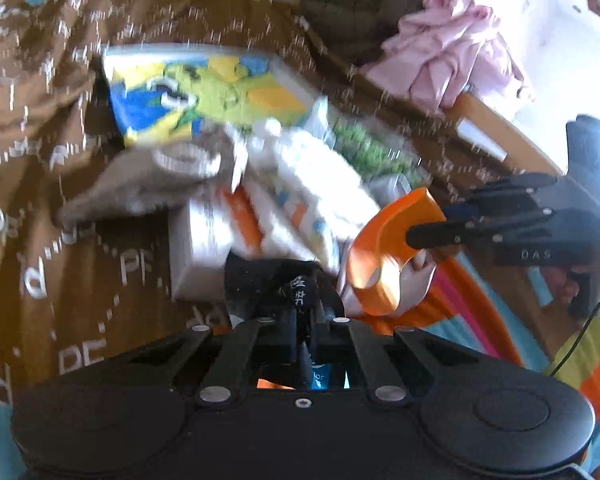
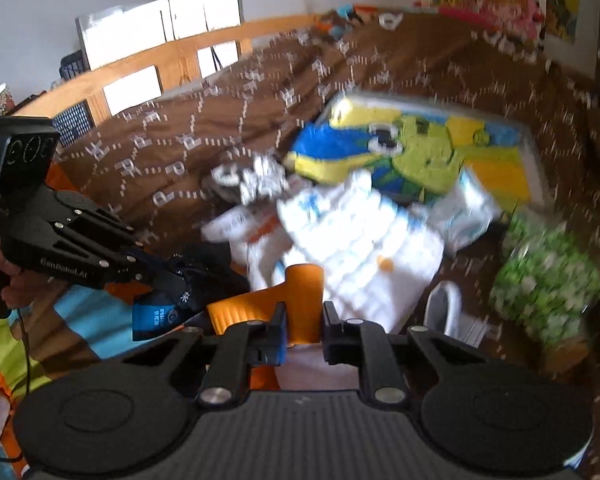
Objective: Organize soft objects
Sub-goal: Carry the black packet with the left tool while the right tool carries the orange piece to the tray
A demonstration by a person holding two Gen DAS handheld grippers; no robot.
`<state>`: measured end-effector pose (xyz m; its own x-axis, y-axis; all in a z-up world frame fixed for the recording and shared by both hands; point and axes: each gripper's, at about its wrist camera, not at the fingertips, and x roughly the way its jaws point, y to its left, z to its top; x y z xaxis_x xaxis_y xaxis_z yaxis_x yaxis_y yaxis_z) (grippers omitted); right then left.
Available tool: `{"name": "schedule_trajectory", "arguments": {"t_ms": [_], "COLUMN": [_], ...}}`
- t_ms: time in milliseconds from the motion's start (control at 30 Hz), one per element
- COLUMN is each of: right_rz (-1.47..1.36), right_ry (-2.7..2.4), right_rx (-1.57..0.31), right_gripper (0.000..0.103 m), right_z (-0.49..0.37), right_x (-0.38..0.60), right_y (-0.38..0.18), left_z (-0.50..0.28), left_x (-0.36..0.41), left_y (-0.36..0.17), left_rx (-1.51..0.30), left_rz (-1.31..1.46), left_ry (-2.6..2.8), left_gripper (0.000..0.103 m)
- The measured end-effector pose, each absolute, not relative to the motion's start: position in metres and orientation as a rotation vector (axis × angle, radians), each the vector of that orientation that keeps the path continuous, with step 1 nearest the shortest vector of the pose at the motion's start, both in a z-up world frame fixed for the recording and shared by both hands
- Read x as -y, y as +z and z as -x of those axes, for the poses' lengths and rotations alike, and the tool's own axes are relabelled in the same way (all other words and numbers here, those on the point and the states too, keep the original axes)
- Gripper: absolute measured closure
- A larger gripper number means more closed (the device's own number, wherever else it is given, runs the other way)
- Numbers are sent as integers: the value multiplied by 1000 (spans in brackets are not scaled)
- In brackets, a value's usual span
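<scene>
Both grippers are over the bed, and the pictures are blurred. The left gripper point(image 1: 300, 300) has its jaws clenched on a black fabric item point(image 1: 288, 276) with white characters and a blue label, near the bottom middle of its own view. From the right wrist view the same black fabric item point(image 2: 204, 272) hangs at the left gripper point(image 2: 168, 280), low on the left.

The right gripper point(image 2: 304, 320) has its jaws grasping an orange fabric piece point(image 2: 300, 300) between its 2 fingers; from the left wrist view that orange fabric piece point(image 1: 384, 248) curls at the tip of the right gripper point(image 1: 420, 236), on the right side. A hand point(image 1: 572, 280) is wrapped around that gripper's handle (only part of it shows).

Farther off, a pile of soft things lies on the brown bedspread point(image 1: 60, 240) with white lettering: a blue, yellow and green printed cloth point(image 1: 204, 92), white cloths with orange and blue marks point(image 1: 308, 184) just near of it, and a green-and-white patterned cloth point(image 2: 548, 280) on the right. A pink garment point(image 1: 448, 56) is heaped at the far right by the wooden bed rail point(image 2: 172, 60). A striped cloth in orange, pink and blue point(image 1: 480, 312) lies near, under the right gripper.
</scene>
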<state>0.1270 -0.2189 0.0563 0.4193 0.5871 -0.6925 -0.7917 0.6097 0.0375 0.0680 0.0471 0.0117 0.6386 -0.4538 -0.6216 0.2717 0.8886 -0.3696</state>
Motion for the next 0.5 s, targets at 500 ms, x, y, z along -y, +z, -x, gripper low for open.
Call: {"name": "schedule_trajectory", "arguments": {"t_ms": [500], "right_rz": [141], "right_ry": [779], "right_rx": [-443], "right_gripper": [85], "right_z": [-206], "right_x": [220], "right_y": [128], "left_z": [-156], "left_x": [-54], "left_y": [114], "left_rx": [-559], "left_rz": [198], "left_ry": [-259], "left_gripper": [98]}}
